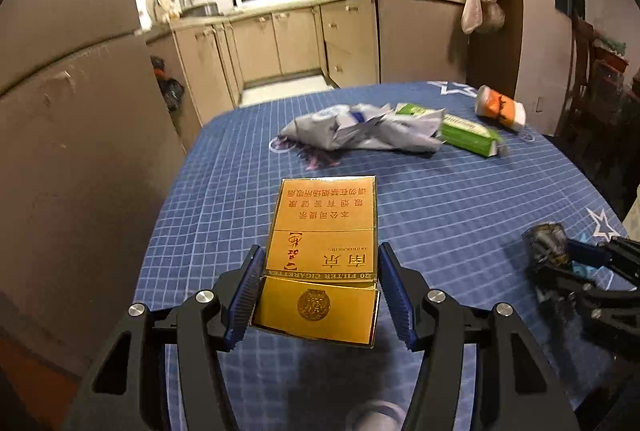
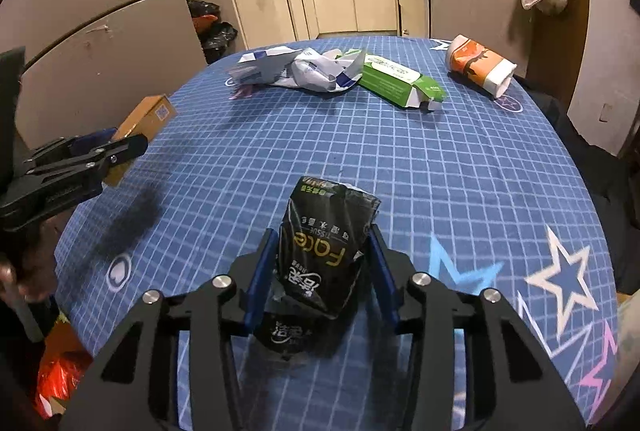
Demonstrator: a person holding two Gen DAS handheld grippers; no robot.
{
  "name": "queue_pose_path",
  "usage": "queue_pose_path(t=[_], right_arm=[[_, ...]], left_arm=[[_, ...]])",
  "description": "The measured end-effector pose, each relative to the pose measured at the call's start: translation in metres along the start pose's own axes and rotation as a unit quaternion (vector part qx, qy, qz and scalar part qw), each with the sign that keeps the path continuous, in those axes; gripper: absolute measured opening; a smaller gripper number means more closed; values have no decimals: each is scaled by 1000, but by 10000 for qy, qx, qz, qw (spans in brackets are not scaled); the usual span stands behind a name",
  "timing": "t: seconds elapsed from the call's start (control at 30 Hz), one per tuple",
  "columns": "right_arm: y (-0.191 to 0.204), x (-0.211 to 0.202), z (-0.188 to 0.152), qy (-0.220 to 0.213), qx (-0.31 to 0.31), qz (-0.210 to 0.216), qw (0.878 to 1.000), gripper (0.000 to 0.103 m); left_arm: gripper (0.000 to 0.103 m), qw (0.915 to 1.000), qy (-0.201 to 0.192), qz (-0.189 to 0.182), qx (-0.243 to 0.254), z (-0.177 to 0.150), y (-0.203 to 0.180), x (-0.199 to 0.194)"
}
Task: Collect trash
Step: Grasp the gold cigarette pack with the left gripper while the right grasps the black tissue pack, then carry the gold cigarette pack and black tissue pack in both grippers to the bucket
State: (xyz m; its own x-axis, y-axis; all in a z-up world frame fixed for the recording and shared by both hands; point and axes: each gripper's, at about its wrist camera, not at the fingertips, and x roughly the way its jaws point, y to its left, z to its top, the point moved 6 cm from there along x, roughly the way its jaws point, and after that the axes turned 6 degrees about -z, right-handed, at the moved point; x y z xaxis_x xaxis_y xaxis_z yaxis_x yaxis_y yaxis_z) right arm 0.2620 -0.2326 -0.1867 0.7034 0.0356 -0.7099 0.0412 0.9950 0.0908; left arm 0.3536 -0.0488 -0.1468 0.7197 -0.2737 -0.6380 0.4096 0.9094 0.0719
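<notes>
My left gripper [image 1: 320, 273] is shut on a gold cigarette pack [image 1: 324, 235], held just above the blue checked tablecloth [image 1: 440, 191]. My right gripper [image 2: 322, 255] is shut on a crumpled black tissue packet [image 2: 324, 251], also just above the cloth. Each gripper shows in the other's view: the right gripper [image 1: 560, 263] with the black packet, the left gripper [image 2: 120, 147] with the gold pack [image 2: 148, 119]. Farther back on the table lie crumpled white-and-blue wrappers [image 2: 296, 71], a green carton [image 2: 400, 83] and an orange-and-white paper cup [image 2: 480, 65] on its side.
A tall beige fridge [image 1: 80, 111] stands left of the table. Kitchen cabinets [image 2: 332, 3] and a counter run along the back. Black bags [image 2: 212, 27] sit on the floor by the fridge. A red-and-orange bag [image 2: 56, 371] lies below the table's left edge.
</notes>
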Motion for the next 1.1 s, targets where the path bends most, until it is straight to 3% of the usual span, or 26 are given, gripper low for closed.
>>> queue_pose_path(t=[0.47, 1.1], right_arm=[[-36, -43, -17, -250, 445, -69, 9987, 41], [-96, -97, -8, -922, 839, -557, 9906, 41]], left_arm=[[59, 9994, -286, 80, 184, 11, -74, -36], [59, 9954, -642, -273, 660, 41, -154, -49]])
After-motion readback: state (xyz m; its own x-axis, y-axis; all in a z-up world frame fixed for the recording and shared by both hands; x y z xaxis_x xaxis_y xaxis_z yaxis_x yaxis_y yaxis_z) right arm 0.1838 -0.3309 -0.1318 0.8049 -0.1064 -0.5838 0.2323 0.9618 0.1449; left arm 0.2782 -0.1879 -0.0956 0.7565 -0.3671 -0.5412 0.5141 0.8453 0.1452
